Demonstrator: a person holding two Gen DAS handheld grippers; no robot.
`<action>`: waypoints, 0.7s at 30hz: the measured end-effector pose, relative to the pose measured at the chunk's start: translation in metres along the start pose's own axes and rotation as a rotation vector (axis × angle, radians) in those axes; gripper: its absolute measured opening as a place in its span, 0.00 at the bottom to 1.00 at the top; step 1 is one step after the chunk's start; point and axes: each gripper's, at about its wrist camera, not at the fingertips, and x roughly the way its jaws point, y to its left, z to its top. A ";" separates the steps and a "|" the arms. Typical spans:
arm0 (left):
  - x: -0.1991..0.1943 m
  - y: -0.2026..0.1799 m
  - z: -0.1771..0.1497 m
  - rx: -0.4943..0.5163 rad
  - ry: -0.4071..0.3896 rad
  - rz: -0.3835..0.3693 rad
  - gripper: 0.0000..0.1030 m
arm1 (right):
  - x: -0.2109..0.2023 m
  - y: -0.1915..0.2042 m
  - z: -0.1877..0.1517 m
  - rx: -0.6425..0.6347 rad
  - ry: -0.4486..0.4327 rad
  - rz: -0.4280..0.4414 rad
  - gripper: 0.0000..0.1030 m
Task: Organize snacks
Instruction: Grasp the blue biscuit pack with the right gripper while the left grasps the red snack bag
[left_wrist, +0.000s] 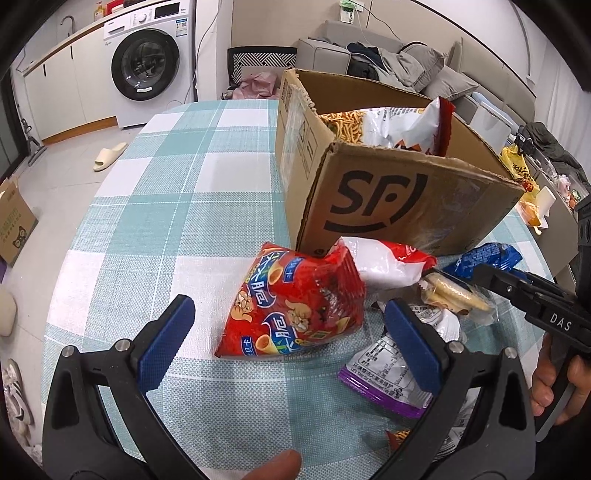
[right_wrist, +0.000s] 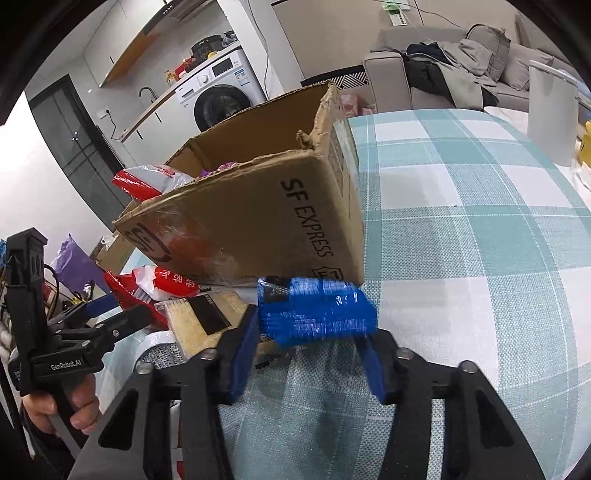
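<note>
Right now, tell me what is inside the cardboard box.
The cardboard box holds a bag showing thin fried sticks and a white and red bag. Its walls hide the bottom and anything lying lower.

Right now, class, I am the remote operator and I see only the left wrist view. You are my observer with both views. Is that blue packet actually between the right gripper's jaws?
Observer: Yes. In the right wrist view, the blue packet spans the gap of the right gripper and touches both jaws.
Operator: What is printed on the box side facing that gripper?
Observer: That side of the cardboard box reads SF EXPRESS.
Operator: Is there anything inside the box that I cannot see?
Observer: A purple item shows just over the rim. I cannot tell what it is.
</note>
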 end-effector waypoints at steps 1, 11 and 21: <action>0.000 0.000 0.000 0.000 0.000 0.001 0.99 | 0.000 0.000 0.000 0.000 -0.002 0.001 0.45; 0.004 0.003 0.000 -0.007 -0.001 0.005 0.99 | -0.012 0.005 -0.001 -0.021 -0.029 0.037 0.44; 0.011 0.012 -0.002 -0.036 0.008 -0.007 0.94 | -0.017 0.010 0.000 -0.031 -0.037 0.051 0.44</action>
